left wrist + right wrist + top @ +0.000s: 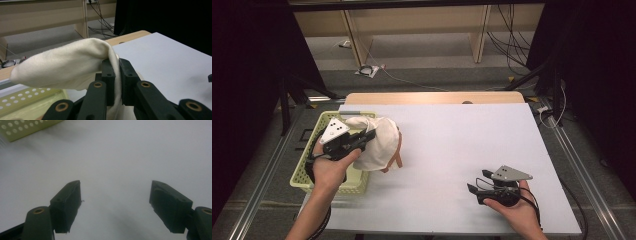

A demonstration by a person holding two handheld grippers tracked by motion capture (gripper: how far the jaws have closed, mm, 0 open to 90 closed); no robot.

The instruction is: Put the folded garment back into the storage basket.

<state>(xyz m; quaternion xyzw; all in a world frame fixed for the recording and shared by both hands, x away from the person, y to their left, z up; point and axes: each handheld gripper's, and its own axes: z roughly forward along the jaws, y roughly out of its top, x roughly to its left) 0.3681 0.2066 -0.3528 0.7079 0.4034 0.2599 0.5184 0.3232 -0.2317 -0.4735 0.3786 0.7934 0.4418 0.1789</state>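
Right gripper (479, 190): nearest, low over the white sheet (462, 150), jaws wide apart, nothing between them
Left gripper (369, 136): jaws clamped on a fold of the cap (379, 142); in the left gripper view cream cloth pinched flat between the two fingertips (108, 72)
Cap place: held off the surface, over the inner edge of the basket (307, 172) and the sheet's left side, well apart from the right gripper
Cap look: soft cream fabric, crown slack and rounded, bulging away from the pinch; tan strap or brim edge hanging at its lower right (398, 157)
Basket: pale yellow-green, perforated walls, at the table's left edge, beside the left hand (329, 167)
Risk, slip: likely the thin fold creeping out of the pads, since only a little cloth is gripped and the rest hangs free
Risk, snag: hanging strap could catch the basket rim if carried low across it
Risk, shape: crown may collapse or twist when set down, with no second grip to steady it
Far: table edge, floor, cables, wooden frame
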